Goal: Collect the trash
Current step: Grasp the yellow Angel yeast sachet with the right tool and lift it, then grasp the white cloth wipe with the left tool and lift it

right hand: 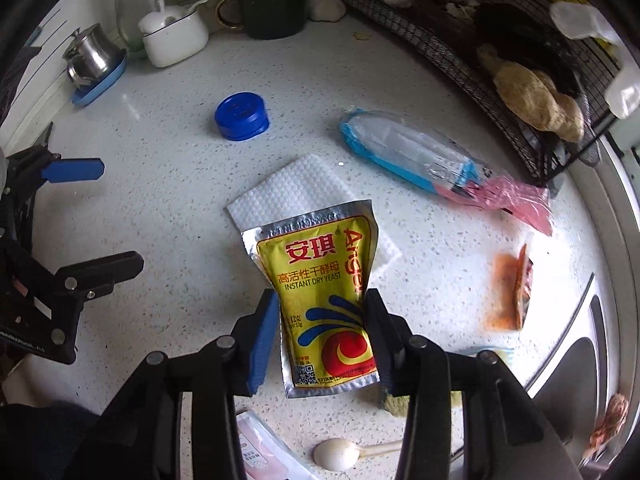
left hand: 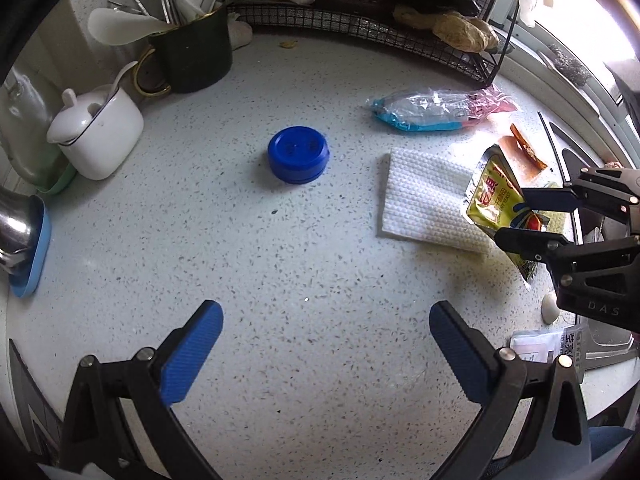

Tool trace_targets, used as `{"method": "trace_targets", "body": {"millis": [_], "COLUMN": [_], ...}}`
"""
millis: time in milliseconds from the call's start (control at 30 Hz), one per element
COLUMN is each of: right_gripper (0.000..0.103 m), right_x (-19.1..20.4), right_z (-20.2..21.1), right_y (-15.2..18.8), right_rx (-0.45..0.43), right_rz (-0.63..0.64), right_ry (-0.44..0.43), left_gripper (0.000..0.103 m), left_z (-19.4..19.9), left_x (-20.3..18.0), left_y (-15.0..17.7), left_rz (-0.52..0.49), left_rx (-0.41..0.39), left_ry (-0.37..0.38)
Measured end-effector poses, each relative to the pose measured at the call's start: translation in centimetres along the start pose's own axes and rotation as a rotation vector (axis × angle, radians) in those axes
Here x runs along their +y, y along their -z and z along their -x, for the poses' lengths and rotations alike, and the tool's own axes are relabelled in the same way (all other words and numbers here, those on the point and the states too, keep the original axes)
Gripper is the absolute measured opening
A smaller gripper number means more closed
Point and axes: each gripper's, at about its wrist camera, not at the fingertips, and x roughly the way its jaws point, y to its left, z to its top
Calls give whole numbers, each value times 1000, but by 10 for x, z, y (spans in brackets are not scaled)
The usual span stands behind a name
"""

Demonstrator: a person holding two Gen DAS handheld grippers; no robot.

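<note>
My right gripper [right hand: 322,316] is shut on a yellow instant dry yeast packet [right hand: 320,272], which hangs lifted above the speckled counter [right hand: 168,216]; the left wrist view shows the same packet [left hand: 494,196] pinched at the right edge. Under it lies a white paper towel [right hand: 288,196]. My left gripper [left hand: 326,352] stands open over bare counter with nothing between its fingers. A blue bottle cap [left hand: 298,154] rests beyond it. A clear blue-and-pink plastic wrapper [left hand: 436,110] and an orange torn sachet [right hand: 510,292] lie further right.
A black wire rack [left hand: 460,52] with ginger stands at the back right. A dark utensil mug [left hand: 192,54], a white lidded jar [left hand: 96,132] and a steel pot [right hand: 90,56] line the back left. A garlic clove [right hand: 336,454] and a pink packet [right hand: 264,456] lie nearby.
</note>
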Motion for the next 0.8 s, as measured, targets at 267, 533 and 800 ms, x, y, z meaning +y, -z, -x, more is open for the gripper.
{"method": "trace_targets", "body": {"millis": [267,533,800], "right_gripper": [41,41,41], "right_x": [-39,-65,-92], "right_z": [26,41,34], "right_y": [19,27,66], "right_rx": [-59,-91,-76], "right_rz": [-255,-372,-448], "right_ry": [23,65,57], "left_gripper": [103,103,101], "left_z": [-18,-53,-77], "left_x": [-31,-65,-89], "left_y": [-39,-65,-78], "left_rz": [-113,-207,-249], "left_rx": [9,88,117], "left_ry": [55,127,101]}}
